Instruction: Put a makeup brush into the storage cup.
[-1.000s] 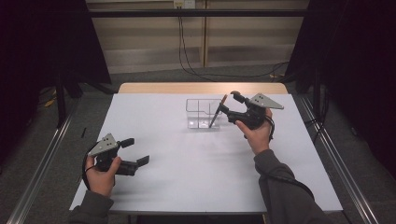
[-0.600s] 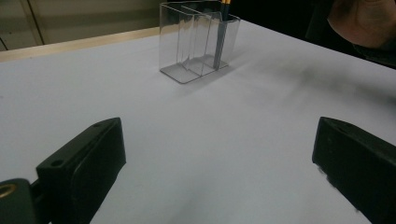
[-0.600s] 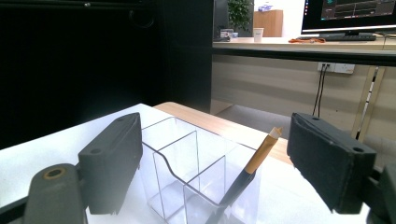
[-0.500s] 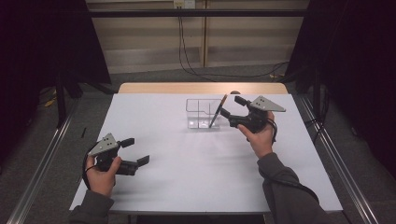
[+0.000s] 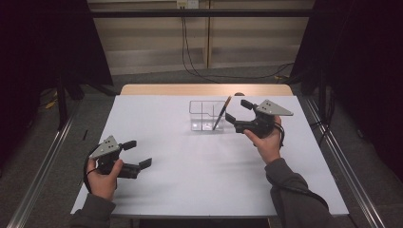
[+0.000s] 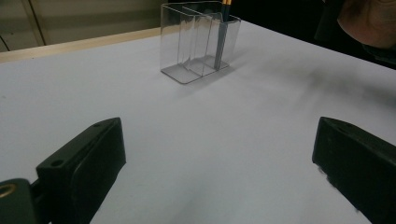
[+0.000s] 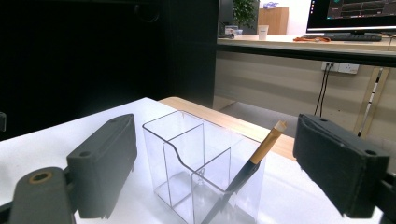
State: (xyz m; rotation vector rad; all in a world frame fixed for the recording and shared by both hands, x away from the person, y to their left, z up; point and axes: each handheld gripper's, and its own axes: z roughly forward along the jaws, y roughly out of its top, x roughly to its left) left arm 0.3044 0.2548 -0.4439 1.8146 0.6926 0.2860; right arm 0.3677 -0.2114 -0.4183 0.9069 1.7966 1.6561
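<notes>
While right claw (image 5: 235,110) jaws have just been opening, spread clear of pencil (image 5: 221,113), pencil leans in right compartment of clear organizer (image 5: 204,115) on surface (image 5: 190,180). Back out straight, avoid nudging tip. Left claw (image 5: 138,153) spread, empty.

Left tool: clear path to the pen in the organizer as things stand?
Probably yes. The left tool is open, and bare table lies between it and the clear organizer; the pen leans out toward the right tool.
</notes>
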